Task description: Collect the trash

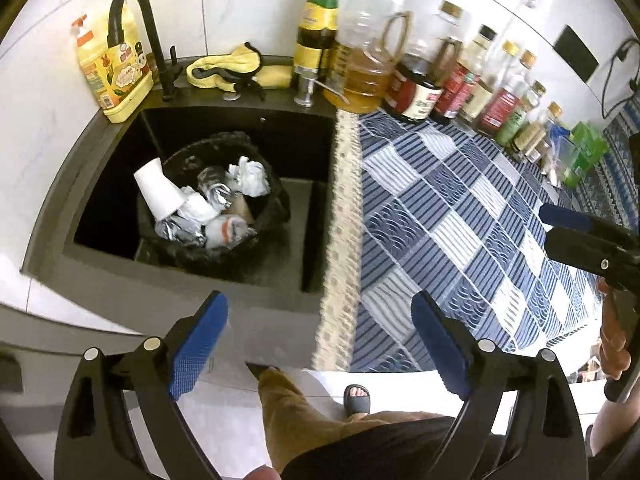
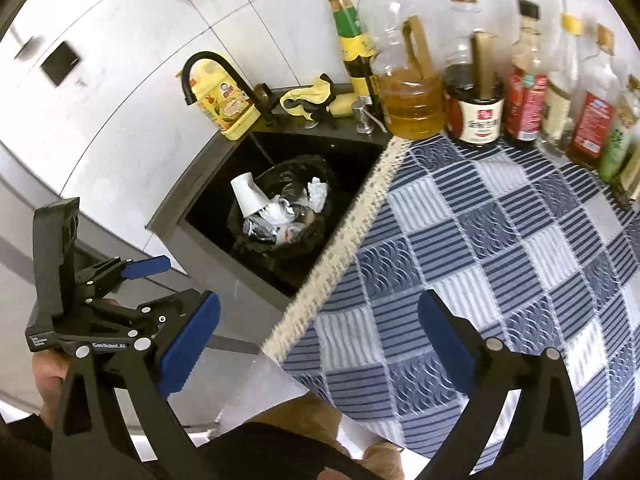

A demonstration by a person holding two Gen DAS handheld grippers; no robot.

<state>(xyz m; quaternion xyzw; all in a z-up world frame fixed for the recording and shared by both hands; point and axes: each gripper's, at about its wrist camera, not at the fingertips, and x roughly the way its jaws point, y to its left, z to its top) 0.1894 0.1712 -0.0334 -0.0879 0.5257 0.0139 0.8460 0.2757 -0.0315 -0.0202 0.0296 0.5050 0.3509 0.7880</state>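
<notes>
Left wrist view first: the left gripper (image 1: 320,344) hangs with its jaws spread wide and nothing between them, above the front edge where the black sink (image 1: 100,168) meets the desk. Down in the sink stands a bin lined with a black bag (image 1: 280,200), and the trash sits inside it: an upturned white paper cup (image 1: 158,192), crumpled tissue (image 1: 248,176), some foil-like wrappers and a small white container, heaped to about the rim. To the right, the blue checked cloth (image 1: 460,216) over the desk shows no litter on the part in view. Along the wall stand a dish soap bottle (image 1: 108,68), a black tap (image 1: 132,28), a yellow rag (image 1: 228,68) and a row of sauce and oil bottles (image 1: 440,80). The right gripper (image 1: 580,232) pokes in at the right edge; its jaws cannot be read from here.

Right wrist view: the right gripper (image 2: 320,344) is likewise wide open and empty, held over the lace edge of the checked cloth (image 2: 500,248). The left gripper (image 2: 160,280) shows at the lower left, jaws apart. The bagged bin (image 2: 288,172) sits in the sink with the same cup (image 2: 250,194) and tissue (image 2: 318,194) inside. No loose trash appears on the cloth or near the bottles (image 2: 480,100), so the collecting looks essentially done; anything left would lie outside these views, or be the bag itself.
</notes>
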